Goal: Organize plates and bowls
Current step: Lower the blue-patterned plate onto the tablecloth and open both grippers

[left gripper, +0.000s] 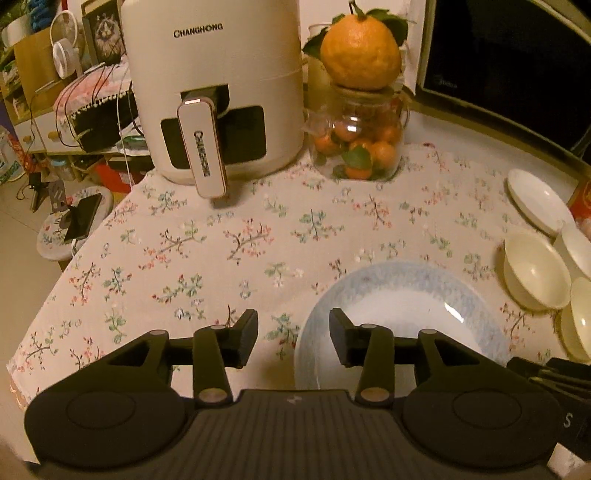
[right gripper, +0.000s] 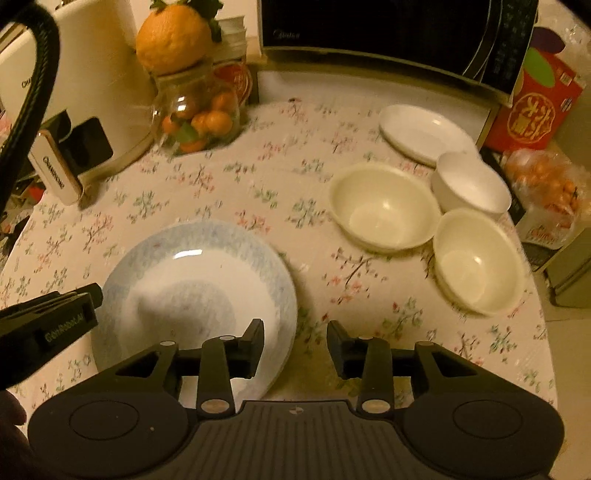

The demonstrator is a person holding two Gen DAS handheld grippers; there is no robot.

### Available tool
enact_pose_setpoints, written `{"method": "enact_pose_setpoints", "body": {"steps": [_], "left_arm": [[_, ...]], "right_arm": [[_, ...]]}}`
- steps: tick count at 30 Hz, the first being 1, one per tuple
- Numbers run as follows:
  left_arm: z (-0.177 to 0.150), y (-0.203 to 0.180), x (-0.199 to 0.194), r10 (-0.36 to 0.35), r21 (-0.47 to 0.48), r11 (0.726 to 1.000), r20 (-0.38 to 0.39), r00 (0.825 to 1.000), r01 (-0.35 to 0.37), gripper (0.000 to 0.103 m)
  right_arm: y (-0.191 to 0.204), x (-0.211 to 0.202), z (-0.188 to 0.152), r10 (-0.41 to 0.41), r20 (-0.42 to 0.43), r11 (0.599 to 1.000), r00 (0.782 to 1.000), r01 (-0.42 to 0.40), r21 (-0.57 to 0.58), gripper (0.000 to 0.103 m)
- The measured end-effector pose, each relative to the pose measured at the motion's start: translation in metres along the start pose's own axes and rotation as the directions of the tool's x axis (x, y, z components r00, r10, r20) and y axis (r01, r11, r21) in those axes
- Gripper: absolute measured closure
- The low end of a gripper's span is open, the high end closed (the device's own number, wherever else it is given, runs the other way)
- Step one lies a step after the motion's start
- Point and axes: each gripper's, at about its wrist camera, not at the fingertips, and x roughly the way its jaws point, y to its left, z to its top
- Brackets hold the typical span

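A large blue-rimmed plate point(left gripper: 399, 295) point(right gripper: 192, 280) lies flat on the flowered tablecloth point(left gripper: 221, 240). My left gripper point(left gripper: 293, 338) hovers open over the plate's left rim, one finger on each side of the edge, with no pad pressing on it. At the opposite rim my right gripper point(right gripper: 295, 343) is open in the same way. The left gripper's body point(right gripper: 55, 314) shows at the left of the right wrist view. Two cream bowls point(right gripper: 382, 206) point(right gripper: 478, 258), a white bowl point(right gripper: 471, 182) and a small white plate point(right gripper: 421, 133) sit at the right.
A white air fryer point(left gripper: 210, 85) and a glass jar of oranges point(left gripper: 358, 144) stand at the back. A black microwave point(right gripper: 388, 29), a red box point(right gripper: 535, 107) and a bag of oranges point(right gripper: 546, 192) line the back right. The table's edge point(left gripper: 55, 295) drops off at the left.
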Motion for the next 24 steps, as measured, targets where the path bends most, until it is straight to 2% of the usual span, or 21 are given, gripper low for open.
{"method": "enact_pose_setpoints", "body": {"steps": [11,24], "left_arm": [[0.016,-0.017,-0.005,-0.033,0.033,0.999,0.033,0.999,0.032,0.058],[0.033,-0.043,-0.005,-0.073,0.069,0.995,0.069,0.995,0.068,0.057]], "right_arm": [[-0.017,-0.013,0.017,-0.033,0.093,0.999,0.995,0.031,0.017,0.061],[-0.031,-0.022,0.035,-0.055,0.144,0.998,0.988,0.052,0.028,0.060]]}}
